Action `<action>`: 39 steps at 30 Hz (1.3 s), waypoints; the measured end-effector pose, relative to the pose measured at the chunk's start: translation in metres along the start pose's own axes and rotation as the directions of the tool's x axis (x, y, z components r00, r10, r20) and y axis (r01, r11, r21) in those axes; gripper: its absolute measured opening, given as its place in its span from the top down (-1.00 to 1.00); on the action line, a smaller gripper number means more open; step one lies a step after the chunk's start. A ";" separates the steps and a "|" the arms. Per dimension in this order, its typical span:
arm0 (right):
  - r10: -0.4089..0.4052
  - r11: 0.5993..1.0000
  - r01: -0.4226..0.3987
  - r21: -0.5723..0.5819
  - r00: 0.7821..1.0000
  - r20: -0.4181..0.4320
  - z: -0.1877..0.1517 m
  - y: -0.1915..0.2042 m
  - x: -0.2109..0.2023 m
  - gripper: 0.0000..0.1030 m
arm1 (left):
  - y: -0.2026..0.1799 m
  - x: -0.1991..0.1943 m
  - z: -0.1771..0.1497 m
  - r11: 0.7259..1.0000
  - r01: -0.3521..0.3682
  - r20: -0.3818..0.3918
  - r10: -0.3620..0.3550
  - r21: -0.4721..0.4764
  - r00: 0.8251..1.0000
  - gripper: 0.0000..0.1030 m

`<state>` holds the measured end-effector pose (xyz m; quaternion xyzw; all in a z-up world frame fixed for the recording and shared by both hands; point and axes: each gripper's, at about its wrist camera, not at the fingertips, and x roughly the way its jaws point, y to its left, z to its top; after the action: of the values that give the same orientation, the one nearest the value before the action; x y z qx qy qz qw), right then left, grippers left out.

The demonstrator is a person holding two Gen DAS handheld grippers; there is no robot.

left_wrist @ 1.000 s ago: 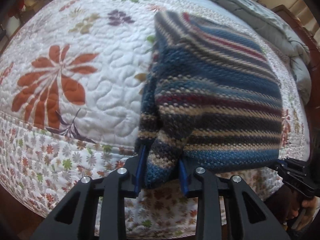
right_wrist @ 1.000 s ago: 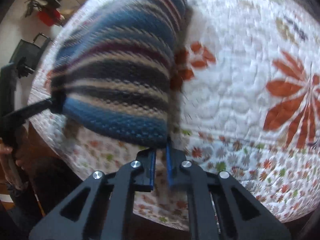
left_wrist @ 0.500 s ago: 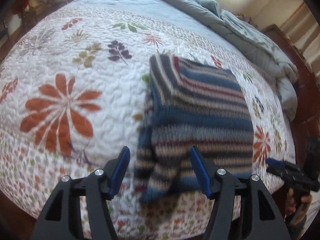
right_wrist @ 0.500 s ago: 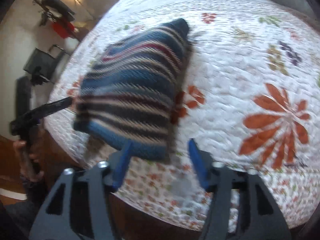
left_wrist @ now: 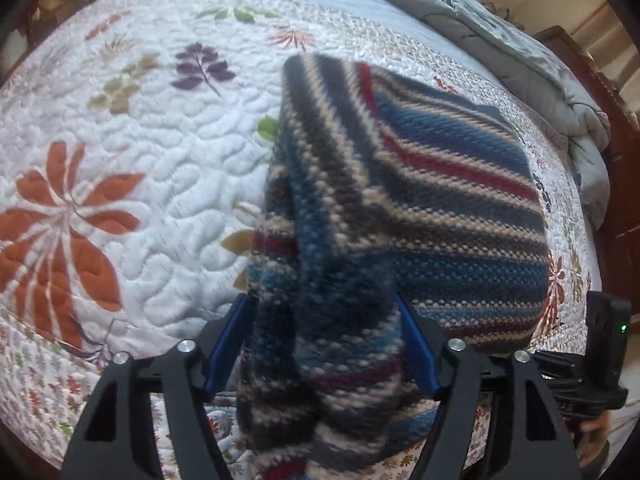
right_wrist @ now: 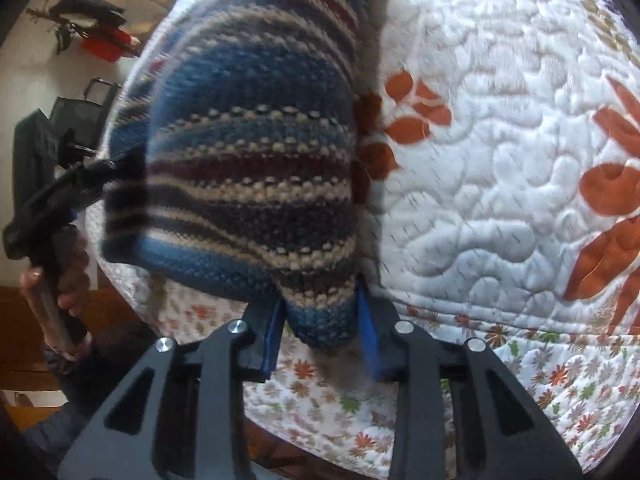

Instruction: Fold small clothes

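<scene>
A striped knit sweater (left_wrist: 420, 200) in blue, beige, dark grey and red lies folded on a floral quilt (left_wrist: 140, 160). In the left wrist view my left gripper (left_wrist: 324, 344) has its blue pads either side of the sweater's near left corner, jaws fairly wide with thick fabric bunched between them. In the right wrist view my right gripper (right_wrist: 322, 328) closes on the near right corner of the sweater (right_wrist: 248, 152), fabric filling the gap. The near edge is lifted off the quilt. Each gripper shows at the edge of the other's view.
The quilt (right_wrist: 500, 180) covers a bed with a wooden frame (left_wrist: 624, 200). A grey-blue duvet (left_wrist: 500, 40) is bunched along the far right. A black chair (right_wrist: 80, 112) and red item (right_wrist: 104, 46) stand beyond the bed's edge.
Half a second ago both grippers were open and backed off from the flat sweater. Now both have moved in onto its near corners and the near edge is raised.
</scene>
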<state>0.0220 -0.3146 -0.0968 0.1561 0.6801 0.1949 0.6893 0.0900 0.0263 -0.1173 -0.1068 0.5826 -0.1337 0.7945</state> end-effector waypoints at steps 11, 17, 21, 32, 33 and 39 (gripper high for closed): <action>-0.038 0.992 0.057 -0.110 0.986 0.165 0.045 0.038 -0.073 -0.35 | 0.004 -0.038 0.052 0.999 0.047 0.097 -0.047 -0.001 0.994 -0.42; -0.083 0.996 0.088 -0.028 0.984 0.155 0.144 0.019 -0.063 -0.37 | -0.004 0.006 0.109 1.000 0.011 0.019 -0.011 -0.005 1.000 -0.39; -0.079 0.997 0.079 0.000 0.989 0.126 0.186 0.005 -0.043 -0.34 | -0.003 0.030 0.115 1.000 -0.015 -0.027 0.015 0.005 1.000 -0.42; -0.072 0.997 0.074 -0.012 0.987 0.146 0.172 -0.004 -0.045 -0.42 | 0.017 0.023 0.104 0.994 0.080 -0.046 -0.083 -0.070 0.995 -0.41; -0.061 0.998 0.065 -0.022 0.987 0.146 0.168 0.001 -0.047 -0.43 | 0.019 0.015 0.098 0.993 0.088 -0.031 -0.090 -0.077 0.995 -0.41; 0.008 0.997 0.001 -0.083 0.994 0.108 0.115 0.017 -0.055 -0.57 | 0.013 -0.010 0.053 0.983 0.176 -0.025 -0.177 -0.049 0.984 -0.47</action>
<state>0.1363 -0.3210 -0.0374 0.1388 0.6328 0.2157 0.7306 0.1383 0.0424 -0.0964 -0.1746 0.5854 -0.1915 0.7682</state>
